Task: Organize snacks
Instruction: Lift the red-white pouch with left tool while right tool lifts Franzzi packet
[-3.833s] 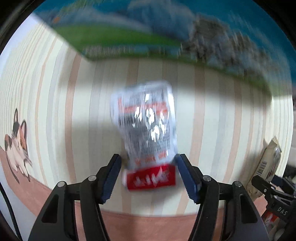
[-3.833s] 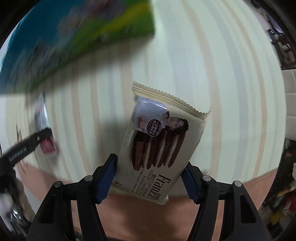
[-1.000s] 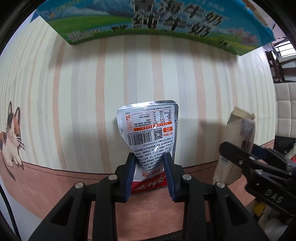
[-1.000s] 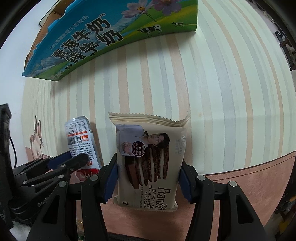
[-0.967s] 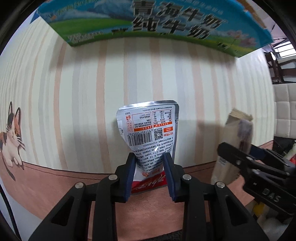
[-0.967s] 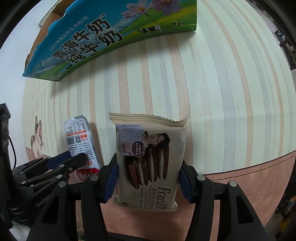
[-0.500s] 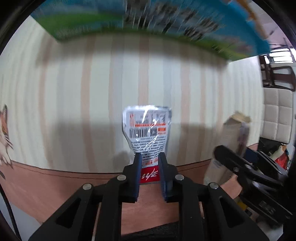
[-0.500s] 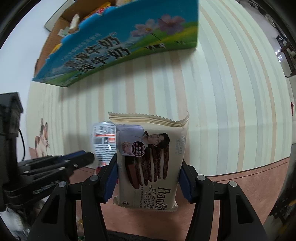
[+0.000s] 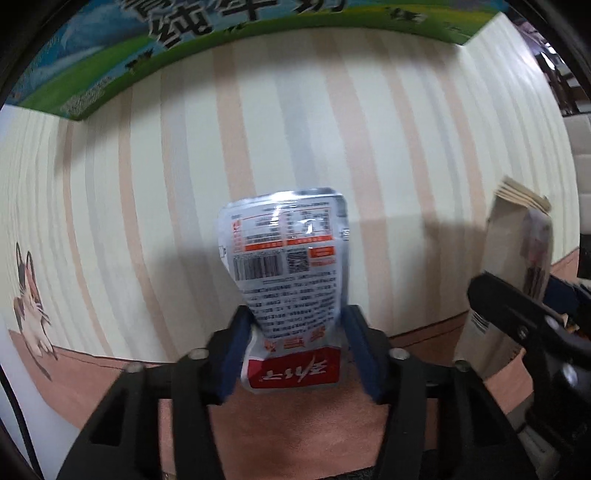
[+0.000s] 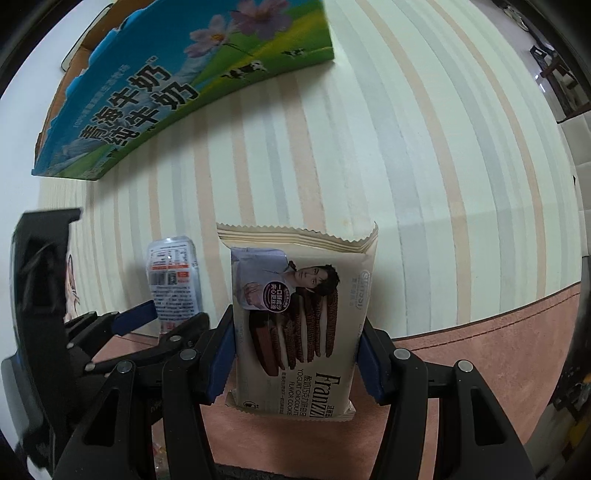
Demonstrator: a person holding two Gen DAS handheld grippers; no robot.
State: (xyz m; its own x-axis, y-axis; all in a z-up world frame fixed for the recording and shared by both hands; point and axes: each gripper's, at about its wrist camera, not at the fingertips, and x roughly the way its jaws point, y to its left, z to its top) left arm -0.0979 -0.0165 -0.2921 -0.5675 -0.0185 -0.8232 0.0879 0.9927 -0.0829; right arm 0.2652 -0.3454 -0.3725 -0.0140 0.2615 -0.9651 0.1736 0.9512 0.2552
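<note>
My left gripper [image 9: 295, 343] is shut on a silver and red snack pouch [image 9: 288, 266], held above the striped tablecloth. The pouch also shows at the left of the right wrist view [image 10: 173, 280]. My right gripper [image 10: 295, 354] is shut on a beige Franzzi cookie packet [image 10: 299, 317], held upright. That packet shows at the right edge of the left wrist view [image 9: 517, 273], clamped in the right gripper [image 9: 524, 325]. A blue and green milk carton box [image 10: 177, 81] lies at the far side of the table; its lower edge spans the top of the left wrist view [image 9: 258, 22].
The striped cream tablecloth [image 10: 406, 166] has a pink border [image 10: 480, 354] at the near edge and a cat picture [image 9: 29, 299] at the left. Chairs [image 10: 557, 81] stand beyond the table at the right.
Both grippers have risen and moved toward the box while holding their packets. The left gripper's fingers stand wider on the pouch than half a second ago. The two grippers are closer together.
</note>
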